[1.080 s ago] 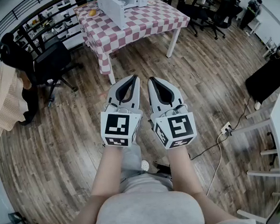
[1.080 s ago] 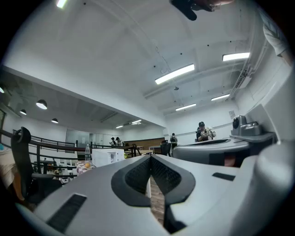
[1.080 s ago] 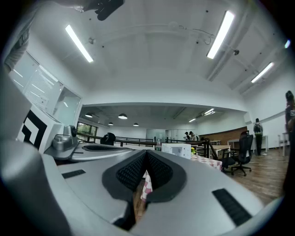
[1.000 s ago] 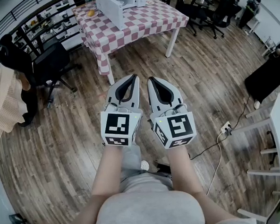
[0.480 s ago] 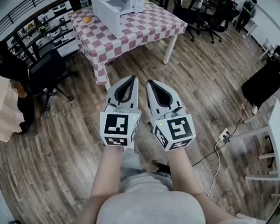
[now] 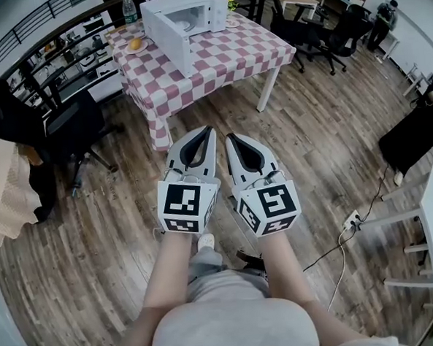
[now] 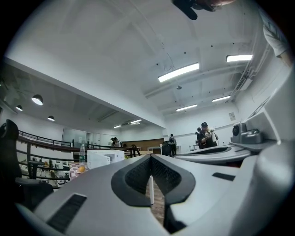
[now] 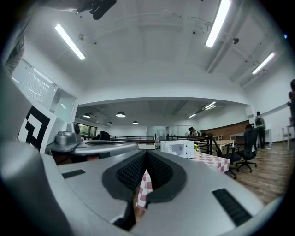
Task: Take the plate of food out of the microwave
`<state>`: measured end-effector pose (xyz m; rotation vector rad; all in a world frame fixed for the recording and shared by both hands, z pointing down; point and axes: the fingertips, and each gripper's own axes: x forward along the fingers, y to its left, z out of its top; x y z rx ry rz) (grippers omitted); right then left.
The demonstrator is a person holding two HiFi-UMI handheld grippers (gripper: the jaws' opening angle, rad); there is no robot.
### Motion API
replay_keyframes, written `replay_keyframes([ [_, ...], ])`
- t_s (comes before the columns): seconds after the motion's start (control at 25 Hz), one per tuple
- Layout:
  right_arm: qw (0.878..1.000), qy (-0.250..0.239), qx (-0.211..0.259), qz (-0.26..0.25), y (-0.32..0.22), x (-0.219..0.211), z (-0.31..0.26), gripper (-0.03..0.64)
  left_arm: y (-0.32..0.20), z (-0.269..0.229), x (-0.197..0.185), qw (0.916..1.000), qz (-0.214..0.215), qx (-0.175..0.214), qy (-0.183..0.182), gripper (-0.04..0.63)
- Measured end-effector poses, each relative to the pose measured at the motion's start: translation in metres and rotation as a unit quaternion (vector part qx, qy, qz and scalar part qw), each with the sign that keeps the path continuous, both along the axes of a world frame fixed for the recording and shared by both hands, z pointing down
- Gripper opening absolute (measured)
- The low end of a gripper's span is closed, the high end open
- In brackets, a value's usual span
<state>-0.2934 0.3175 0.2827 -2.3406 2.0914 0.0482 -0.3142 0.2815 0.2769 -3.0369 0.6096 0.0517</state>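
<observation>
wood plank floor (image 6: 331,125), a checkered-cloth table (image 6: 224,51), black office chairs (image 6: 75,126), strip lights (image 7: 179,72) overhead.

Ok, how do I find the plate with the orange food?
Find the pink-and-white checked table with the white microwave on it. The plate sits left of the microwave, near a water bottle. Only it carries something round and orange.
</observation>
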Motion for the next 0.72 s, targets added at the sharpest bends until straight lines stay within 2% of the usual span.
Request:
replay_keyframes([
  [0.32, 1.0, 0.004, -0.003, 0.02, -0.053, 0.026, -0.002, 0.023, -0.055, 0.003, 0.033, 0.9996, 0.026, 0.007, -0.012, 0.002],
  [0.72, 0.999, 0.015, -0.011, 0.038, -0.095, 0.043, 0.001, 0.023, -0.099, 0.003, 0.052, 0.9989, 0.046, 0.002, -0.004, 0.002],
])
